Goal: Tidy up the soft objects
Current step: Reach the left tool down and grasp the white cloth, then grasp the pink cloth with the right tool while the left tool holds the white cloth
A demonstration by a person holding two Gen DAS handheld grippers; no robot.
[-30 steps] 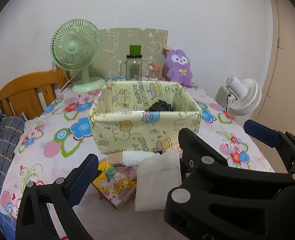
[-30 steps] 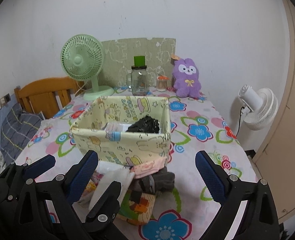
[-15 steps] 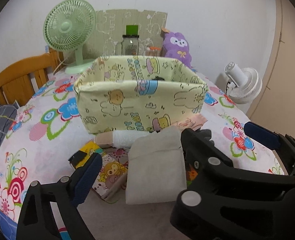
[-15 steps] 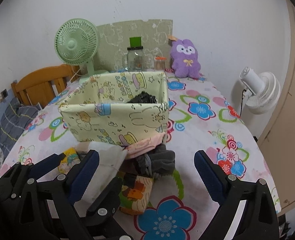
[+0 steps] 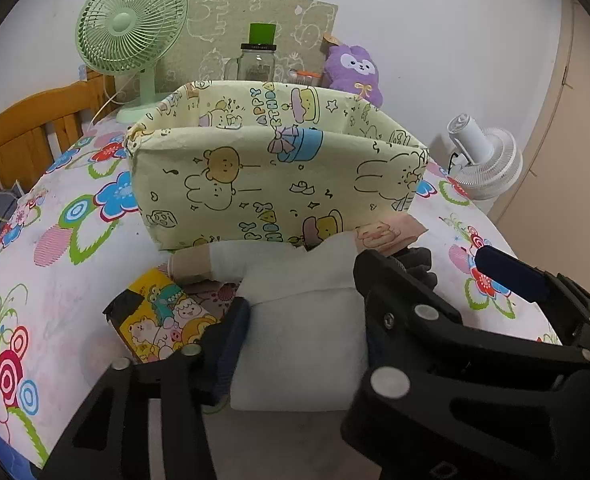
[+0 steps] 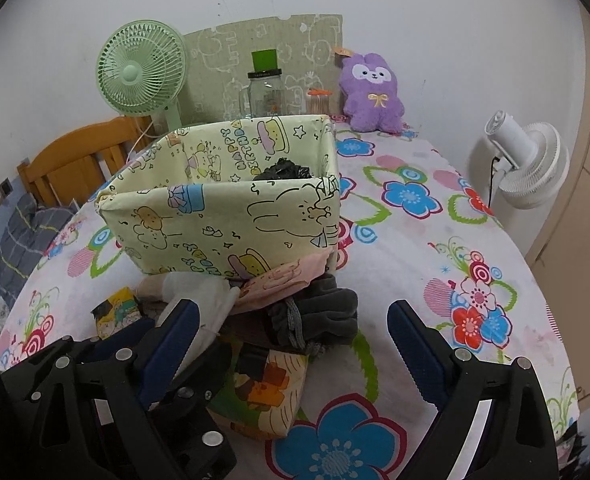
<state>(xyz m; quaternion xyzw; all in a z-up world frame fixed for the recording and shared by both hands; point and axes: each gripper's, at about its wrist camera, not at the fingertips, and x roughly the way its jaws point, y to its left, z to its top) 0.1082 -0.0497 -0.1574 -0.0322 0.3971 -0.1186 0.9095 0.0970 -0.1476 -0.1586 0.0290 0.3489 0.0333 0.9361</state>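
Note:
A yellow cartoon-print fabric box stands on the floral table, with a black item inside. In front lies a pile: a white folded cloth, a pink printed cloth, a dark grey cloth and a yellow cartoon-print cloth. My left gripper is closing on the white cloth; its left pad lies along the cloth's edge, and its right finger is hidden behind the right gripper's body. My right gripper hangs open over the grey and pink cloths without touching them.
At the back stand a green fan, a glass jar and a purple plush. A wooden chair is at the left. A white fan stands off the table's right edge.
Both grippers have sunk toward the pile and tipped further down. The left jaws have narrowed from wide apart onto the white cloth. The right jaws stay wide.

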